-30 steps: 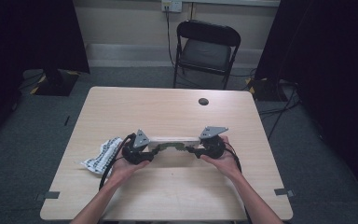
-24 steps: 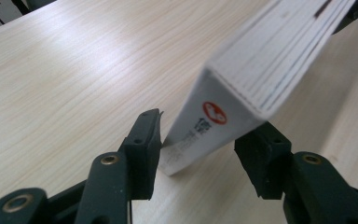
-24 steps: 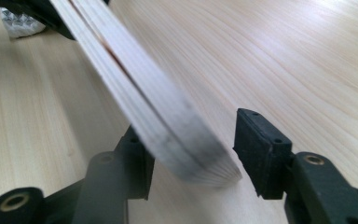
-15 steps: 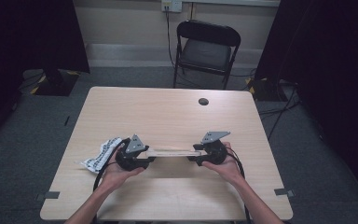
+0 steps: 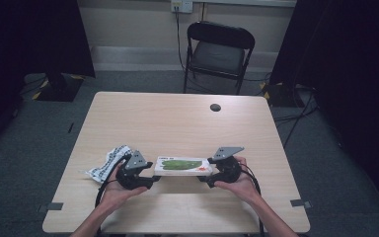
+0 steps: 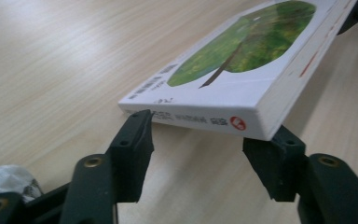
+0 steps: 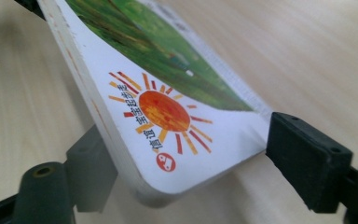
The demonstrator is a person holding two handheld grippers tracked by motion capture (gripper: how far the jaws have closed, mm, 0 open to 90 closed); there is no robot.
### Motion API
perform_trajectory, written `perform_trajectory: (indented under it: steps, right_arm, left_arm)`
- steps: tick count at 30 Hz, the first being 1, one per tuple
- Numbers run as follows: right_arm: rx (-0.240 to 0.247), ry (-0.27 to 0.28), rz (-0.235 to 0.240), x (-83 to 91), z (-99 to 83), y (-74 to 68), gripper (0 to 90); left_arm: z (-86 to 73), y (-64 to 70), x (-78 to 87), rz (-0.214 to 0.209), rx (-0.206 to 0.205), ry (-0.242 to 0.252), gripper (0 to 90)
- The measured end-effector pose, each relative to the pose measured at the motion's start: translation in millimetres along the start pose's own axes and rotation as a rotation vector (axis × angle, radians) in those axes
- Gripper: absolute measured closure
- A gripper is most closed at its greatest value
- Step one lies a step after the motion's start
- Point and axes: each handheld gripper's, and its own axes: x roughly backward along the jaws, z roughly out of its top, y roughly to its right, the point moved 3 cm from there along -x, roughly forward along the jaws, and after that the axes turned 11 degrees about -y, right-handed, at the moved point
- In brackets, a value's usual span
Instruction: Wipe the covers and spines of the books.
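Right gripper view puts the near end of a white paperback book [image 7: 168, 121] between the jaws of the right gripper [image 7: 186, 177], each pressed to an edge; its cover bears a red-orange sun with Chinese characters, too small to read surely. Left gripper view has the left gripper [image 6: 200, 149] clamped across the opposite end, where a red round logo and a green oval picture show. High view places the book [image 5: 182, 166] near the table's [image 5: 177, 118] front edge, a crumpled patterned wrapper [image 5: 106, 163] at its left.
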Motion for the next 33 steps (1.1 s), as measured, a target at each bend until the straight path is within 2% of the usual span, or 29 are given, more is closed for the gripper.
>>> perform_trajectory:
  steps: [3, 6, 8, 9, 12, 16, 18, 20, 24, 26, 27, 29, 31, 33]
  right_arm:
    - [-0.028, -0.009, 0.046, 1.2, -7.1, -1.9, 19.2]
    - [-0.033, -0.021, 0.047, -2.3, -12.8, -2.5, 18.0]
    - [-0.034, -0.025, 0.059, -3.0, -14.5, -3.1, 17.7]
    - [-0.028, -0.03, 0.06, -3.2, -15.5, -3.1, 17.7]
    - [-0.027, -0.04, 0.063, -5.1, -20.0, -2.7, 17.5]
    - [-0.032, -0.07, 0.069, -8.2, -22.2, -3.1, 15.9]
    - [-0.014, -0.088, 0.053, -10.1, -23.3, -6.1, 15.6]
    - [-0.024, -0.068, 0.077, -10.5, -23.9, -6.8, 17.3]
    - [-0.026, -0.05, 0.078, -8.4, -23.0, -8.0, 18.3]
    - [-0.032, -0.05, 0.082, -9.2, -24.4, -7.5, 19.6]
    - [-0.033, -0.055, 0.082, -10.1, -25.6, -7.3, 20.4]
    - [-0.033, -0.063, 0.081, -12.4, -27.5, -7.1, 21.5]
    - [-0.029, -0.064, 0.083, -13.1, -27.9, -7.3, 22.7]
    - [-0.029, -0.056, 0.08, -13.5, -27.4, -7.2, 24.9]
  left_arm:
    - [-8.0, -0.7, -5.5, -0.02, 0.028, -0.002, 39.8]
    - [-8.5, 1.9, -7.9, -0.018, 0.007, -0.02, 38.7]
    - [-9.0, 4.3, -8.5, -0.042, 0.009, -0.023, 37.5]
    - [-9.4, 5.2, -8.1, -0.042, -0.006, -0.031, 36.9]
    - [-10.7, 8.3, -9.0, -0.064, -0.008, -0.039, 35.7]
    - [-13.3, 10.4, -12.4, -0.094, -0.009, -0.08, 32.7]
    - [-14.6, 10.9, -12.0, -0.087, -0.006, -0.064, 31.7]
    - [-15.3, 10.8, -11.5, -0.077, 0.003, -0.068, 31.5]
    - [-15.4, 3.9, -6.9, -0.063, 0.028, -0.058, 32.0]
    - [-15.6, -3.4, -3.0, -0.029, 0.051, -0.046, 34.1]
    - [-16.2, -6.2, -1.1, -0.031, 0.069, -0.042, 34.6]
    - [-17.2, -14.4, 5.1, 0.006, 0.088, -0.027, 36.0]
    - [-18.7, -24.1, 11.9, 0.025, 0.136, -0.021, 36.7]
    - [-21.1, -35.9, 18.0, 0.064, 0.176, -0.016, 37.7]
